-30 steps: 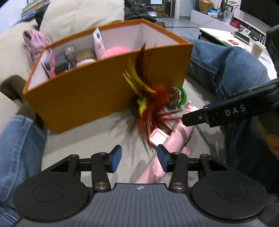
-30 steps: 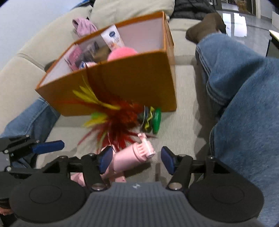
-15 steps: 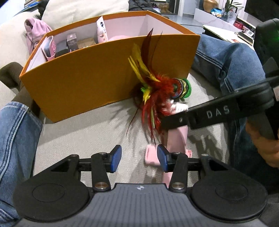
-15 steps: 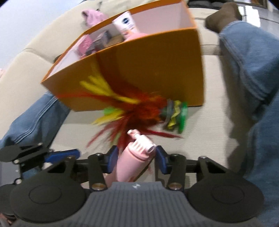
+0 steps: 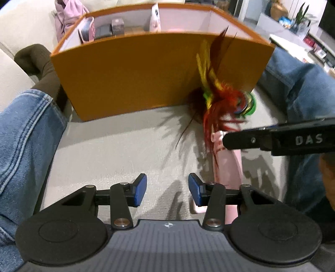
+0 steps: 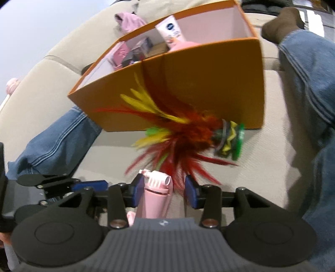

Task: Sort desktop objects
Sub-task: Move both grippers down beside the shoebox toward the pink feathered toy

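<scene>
An orange box (image 5: pixel 146 71) with several small items inside stands on the beige sofa; it also shows in the right wrist view (image 6: pixel 199 83). A red, yellow and green feather shuttlecock (image 5: pixel 222 100) lies against its front, also seen in the right wrist view (image 6: pixel 188 134). A pink spray bottle (image 6: pixel 156 196) stands between the fingers of my right gripper (image 6: pixel 164 191); the left pad touches it and a gap remains at the right pad. In the left wrist view the bottle (image 5: pixel 228 165) is beside my right gripper's finger. My left gripper (image 5: pixel 167 189) is open and empty above the cushion.
Denim-clad legs flank the cushion on the left (image 5: pixel 27 134) and right (image 6: pixel 309 87). A pink cloth (image 5: pixel 67 14) lies behind the box. A low table (image 5: pixel 293 44) with clutter stands at the far right. Another pink item (image 5: pixel 199 207) lies under my left gripper's right finger.
My right gripper has lifted the pink bottle more upright and moved toward the box. The left gripper drew back leftward, still open. The shuttlecock stays against the box.
</scene>
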`<state>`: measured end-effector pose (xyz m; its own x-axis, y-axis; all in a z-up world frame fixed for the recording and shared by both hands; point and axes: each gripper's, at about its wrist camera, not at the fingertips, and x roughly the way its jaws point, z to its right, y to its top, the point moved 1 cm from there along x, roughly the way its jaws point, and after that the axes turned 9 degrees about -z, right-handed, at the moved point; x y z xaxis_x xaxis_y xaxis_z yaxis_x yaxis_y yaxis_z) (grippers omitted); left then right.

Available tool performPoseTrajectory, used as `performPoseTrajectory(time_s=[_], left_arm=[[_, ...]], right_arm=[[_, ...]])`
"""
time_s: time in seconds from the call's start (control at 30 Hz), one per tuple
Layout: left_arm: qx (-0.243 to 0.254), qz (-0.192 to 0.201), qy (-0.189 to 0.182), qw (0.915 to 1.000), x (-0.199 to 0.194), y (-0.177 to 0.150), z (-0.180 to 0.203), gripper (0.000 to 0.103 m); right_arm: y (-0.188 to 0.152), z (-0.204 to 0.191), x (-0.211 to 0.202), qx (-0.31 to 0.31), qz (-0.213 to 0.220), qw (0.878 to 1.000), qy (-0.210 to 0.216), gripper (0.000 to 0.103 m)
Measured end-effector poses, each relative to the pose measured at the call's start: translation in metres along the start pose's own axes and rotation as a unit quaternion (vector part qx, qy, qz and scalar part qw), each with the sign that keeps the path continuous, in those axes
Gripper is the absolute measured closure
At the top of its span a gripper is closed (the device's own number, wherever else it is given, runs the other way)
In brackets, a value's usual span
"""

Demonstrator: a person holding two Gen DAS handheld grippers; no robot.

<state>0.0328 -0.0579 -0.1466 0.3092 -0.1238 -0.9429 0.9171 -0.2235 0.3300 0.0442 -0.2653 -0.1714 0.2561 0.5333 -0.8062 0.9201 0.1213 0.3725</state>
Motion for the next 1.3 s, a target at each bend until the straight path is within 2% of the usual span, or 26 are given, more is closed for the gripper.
performPoseTrajectory(time_s=[0.23, 0.5, 0.63, 0.8, 0.93, 1.07, 1.1, 1.13, 1.2, 1.3], left_arm=[[-0.008, 0.011, -0.037, 0.9992, -0.008, -0.005, -0.006, 0.051], [0.027, 0.023, -0.057, 0.9977, -0.013, -0.009, 0.007, 0.051], [0.029, 0.000, -0.055, 0.9980, -0.003, -0.010, 0.008, 0.051], [-0.005, -0.032, -0.122, 0.9920, 0.014, -0.009, -0.003, 0.052], [-0.013, -0.041, -0.138, 0.9895, 0.024, -0.007, -0.006, 0.052], [0.006, -0.044, -0.132, 0.9903, 0.028, -0.006, 0.003, 0.057], [0.011, -0.044, -0.140, 0.9892, 0.028, -0.005, 0.004, 0.067], [0.010, -0.044, -0.152, 0.9874, 0.030, -0.005, 0.006, 0.071], [0.011, -0.050, -0.167, 0.9846, 0.033, -0.005, 0.010, 0.073], [0.024, -0.045, -0.170, 0.9841, 0.029, -0.009, 0.015, 0.080]], right_arm=[[-0.008, 0.008, -0.007, 0.030, -0.010, 0.999, -0.020, 0.060], [-0.013, 0.016, -0.009, 0.054, -0.012, 0.998, -0.009, 0.060], [-0.014, 0.013, -0.011, 0.052, -0.016, 0.998, -0.019, 0.060], [-0.018, 0.020, -0.005, 0.065, -0.033, 0.997, -0.021, 0.062], [-0.019, 0.021, -0.002, 0.064, -0.033, 0.997, -0.023, 0.064], [-0.018, 0.022, 0.000, 0.064, -0.032, 0.997, -0.019, 0.064], [-0.018, 0.022, 0.001, 0.064, -0.032, 0.997, -0.018, 0.065], [-0.018, 0.022, 0.001, 0.063, -0.033, 0.997, -0.019, 0.065], [-0.017, 0.021, 0.003, 0.063, -0.035, 0.997, -0.019, 0.067], [-0.017, 0.023, 0.003, 0.066, -0.036, 0.997, -0.021, 0.069]])
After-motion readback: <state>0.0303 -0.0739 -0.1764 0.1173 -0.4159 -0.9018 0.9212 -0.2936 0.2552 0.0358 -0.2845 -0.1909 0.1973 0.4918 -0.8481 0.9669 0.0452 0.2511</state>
